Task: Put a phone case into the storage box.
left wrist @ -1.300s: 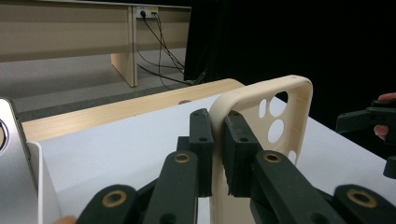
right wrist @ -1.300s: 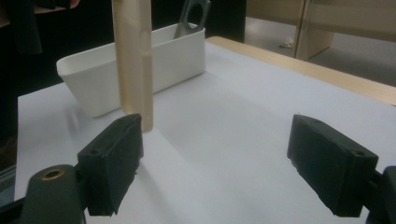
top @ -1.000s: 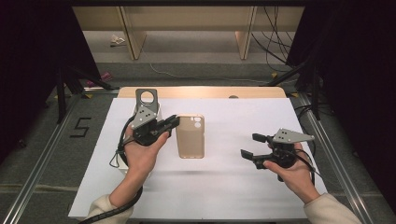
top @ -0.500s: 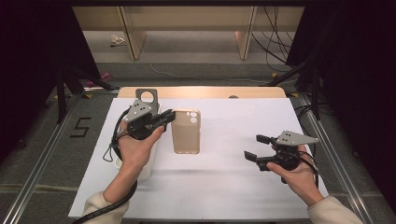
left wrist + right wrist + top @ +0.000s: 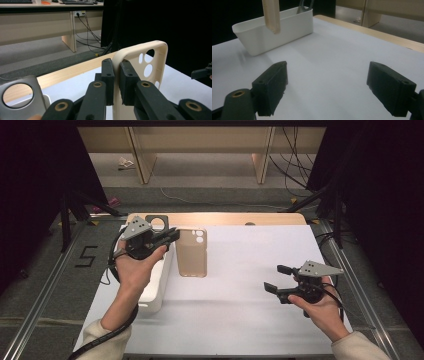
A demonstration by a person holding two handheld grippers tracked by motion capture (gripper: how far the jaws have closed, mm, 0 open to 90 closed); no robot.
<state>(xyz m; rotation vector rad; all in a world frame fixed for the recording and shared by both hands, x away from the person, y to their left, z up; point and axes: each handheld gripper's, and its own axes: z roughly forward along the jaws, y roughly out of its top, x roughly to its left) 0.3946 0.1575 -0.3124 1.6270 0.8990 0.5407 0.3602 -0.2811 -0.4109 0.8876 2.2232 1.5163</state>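
A beige phone case (image 5: 192, 254) with round camera holes hangs above the white table (image 5: 250, 320), held by one long edge. My left gripper (image 5: 172, 236) is shut on that edge; in the left gripper view its black pads (image 5: 108, 75) pinch the case's rim (image 5: 152, 62). At the right my right gripper (image 5: 275, 277) hovers low over the table, open, with nothing between its jaws (image 5: 330, 87). From there the case (image 5: 271, 17) hangs in front of a white bin (image 5: 274, 32).
A white bin (image 5: 156, 287) sits under my left hand at the table's left. A grey plate with a round hole (image 5: 157, 222) stands behind the left gripper. The table's wooden far edge (image 5: 250, 218) runs across the back, with cables and desk legs beyond.
My left gripper has carried the phone case up and toward the far left, over the white bin. The right gripper has barely shifted.
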